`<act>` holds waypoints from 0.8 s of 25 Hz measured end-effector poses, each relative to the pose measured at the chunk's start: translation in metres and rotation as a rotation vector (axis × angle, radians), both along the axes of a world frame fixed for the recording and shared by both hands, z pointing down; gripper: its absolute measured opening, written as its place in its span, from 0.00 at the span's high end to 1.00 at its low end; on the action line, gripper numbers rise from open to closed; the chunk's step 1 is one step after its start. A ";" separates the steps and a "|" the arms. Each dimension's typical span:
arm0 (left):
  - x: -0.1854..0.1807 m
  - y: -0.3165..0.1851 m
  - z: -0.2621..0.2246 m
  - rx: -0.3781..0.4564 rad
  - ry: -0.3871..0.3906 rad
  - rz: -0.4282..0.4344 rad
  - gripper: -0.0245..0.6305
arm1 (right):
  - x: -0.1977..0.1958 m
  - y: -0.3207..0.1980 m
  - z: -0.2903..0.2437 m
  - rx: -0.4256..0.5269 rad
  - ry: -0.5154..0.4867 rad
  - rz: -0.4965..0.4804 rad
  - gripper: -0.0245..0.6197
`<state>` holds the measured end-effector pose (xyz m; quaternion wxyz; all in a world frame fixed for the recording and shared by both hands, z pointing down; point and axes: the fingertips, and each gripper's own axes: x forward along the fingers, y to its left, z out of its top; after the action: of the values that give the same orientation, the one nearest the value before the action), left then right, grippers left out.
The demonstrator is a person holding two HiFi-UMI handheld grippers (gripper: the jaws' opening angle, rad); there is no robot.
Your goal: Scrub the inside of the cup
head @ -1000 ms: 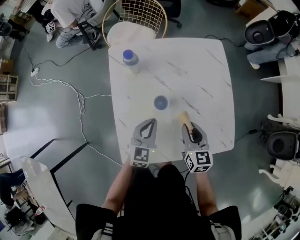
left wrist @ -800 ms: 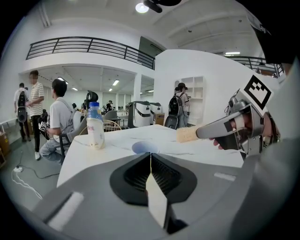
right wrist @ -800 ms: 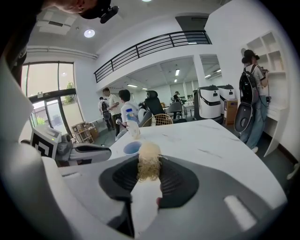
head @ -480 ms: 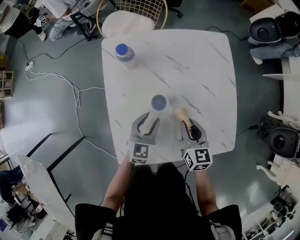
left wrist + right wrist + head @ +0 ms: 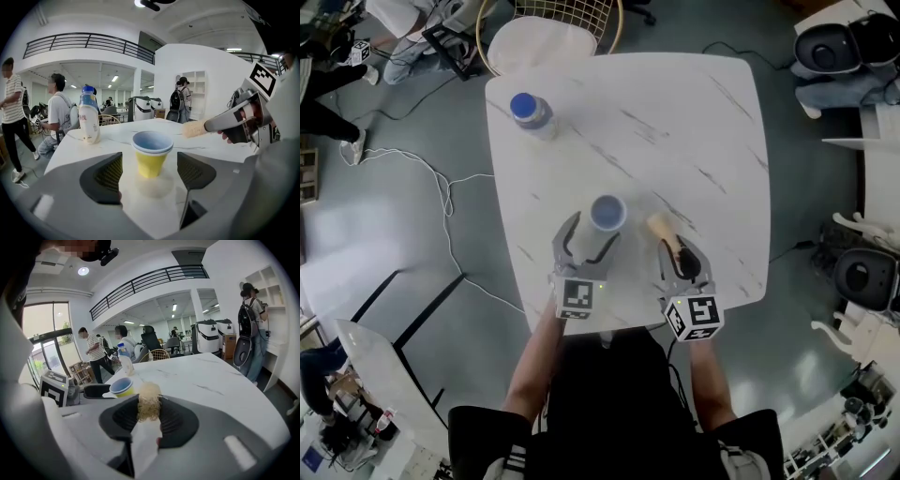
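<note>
A yellow cup (image 5: 607, 214) with a blue inside stands upright on the white marble table (image 5: 694, 122). My left gripper (image 5: 592, 232) is right behind it. Its jaws are opening and the cup (image 5: 151, 152) sits just ahead, in line with the gap, untouched by either pad. My left gripper (image 5: 150, 173) holds nothing. My right gripper (image 5: 682, 255) is shut on a brush with a tan bristly head (image 5: 660, 224), which points forward to the right of the cup. In the right gripper view the brush (image 5: 149, 401) sticks out between the jaws of my right gripper (image 5: 149, 420), and the cup (image 5: 121, 386) is at the left.
A white bottle with a blue cap (image 5: 530, 111) stands at the table's far left corner. A wire chair (image 5: 553, 28) stands beyond the far edge. Cables (image 5: 441, 187) lie on the floor at the left. People stand in the background of both gripper views.
My left gripper has gone from shut to wide open and moved forward up to the cup. My right gripper has kept its hold on the brush.
</note>
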<state>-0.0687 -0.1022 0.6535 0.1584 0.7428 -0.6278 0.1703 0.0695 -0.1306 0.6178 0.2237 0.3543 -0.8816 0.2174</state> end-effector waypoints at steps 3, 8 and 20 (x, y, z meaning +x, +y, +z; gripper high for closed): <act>0.002 -0.006 0.005 -0.014 -0.003 0.009 0.37 | 0.001 -0.006 0.000 0.001 -0.004 0.008 0.80; 0.004 -0.013 0.011 -0.030 -0.003 0.003 0.37 | 0.005 -0.011 0.002 -0.005 -0.004 0.016 0.80; 0.012 -0.026 0.020 -0.051 0.000 0.005 0.41 | 0.013 -0.018 0.004 -0.012 -0.003 0.025 0.80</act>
<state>-0.0564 -0.1278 0.6733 0.1769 0.7401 -0.6215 0.1864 0.0829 -0.1487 0.6220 0.2217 0.3634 -0.8762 0.2259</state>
